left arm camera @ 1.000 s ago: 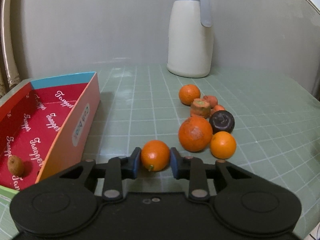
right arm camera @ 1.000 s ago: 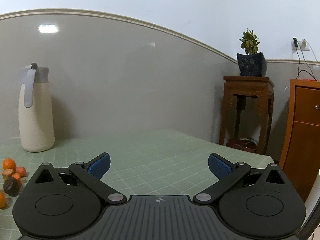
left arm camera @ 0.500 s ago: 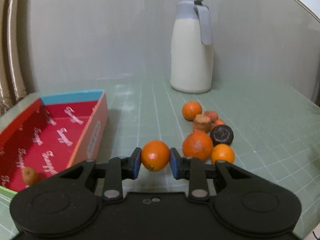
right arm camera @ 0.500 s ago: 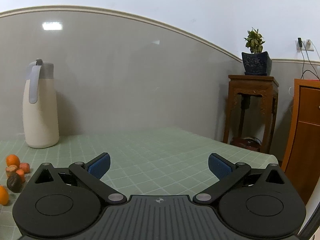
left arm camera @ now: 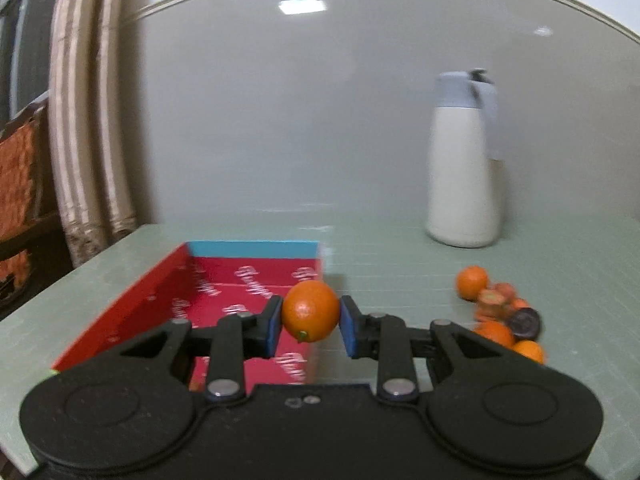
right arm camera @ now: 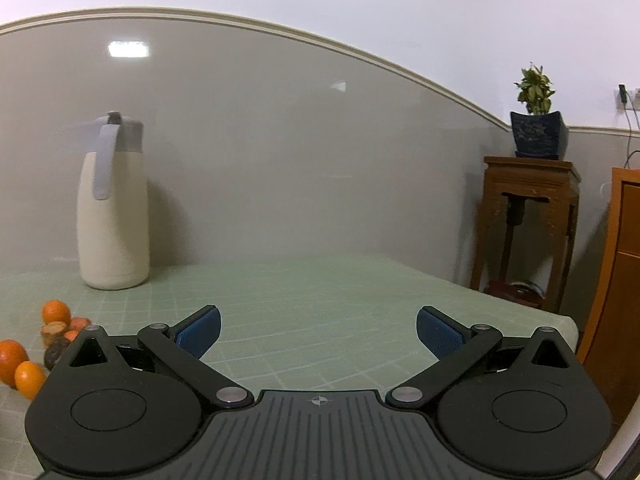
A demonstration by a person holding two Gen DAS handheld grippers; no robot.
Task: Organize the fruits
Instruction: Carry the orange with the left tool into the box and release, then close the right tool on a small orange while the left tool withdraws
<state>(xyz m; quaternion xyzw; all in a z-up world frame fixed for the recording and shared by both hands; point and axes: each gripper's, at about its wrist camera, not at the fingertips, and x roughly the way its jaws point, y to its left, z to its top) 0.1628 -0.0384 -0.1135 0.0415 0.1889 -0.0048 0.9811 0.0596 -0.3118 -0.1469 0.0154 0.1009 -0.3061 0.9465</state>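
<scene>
In the left wrist view my left gripper (left arm camera: 310, 327) is shut on a small orange (left arm camera: 310, 311), held in the air over the near right corner of a red box (left arm camera: 168, 300) with a blue far wall. A pile of fruit (left arm camera: 496, 312) lies on the table to the right: several oranges and a dark round fruit (left arm camera: 526, 322). In the right wrist view my right gripper (right arm camera: 318, 334) stands open with nothing between its blue pads, above the green table. The same fruit pile (right arm camera: 36, 344) sits at that view's lower left.
A cream jug with a grey lid (left arm camera: 464, 164) stands at the back of the green gridded table (left arm camera: 400, 256), near the wall. Curtains (left arm camera: 84, 120) hang at the left. A wooden stand with a potted plant (right arm camera: 536, 128) and a cabinet (right arm camera: 624, 280) are beyond the table's right edge.
My left gripper has lifted the orange off the table and swung left, from beside the fruit pile to over the red box. The right gripper has stayed open and nearly still.
</scene>
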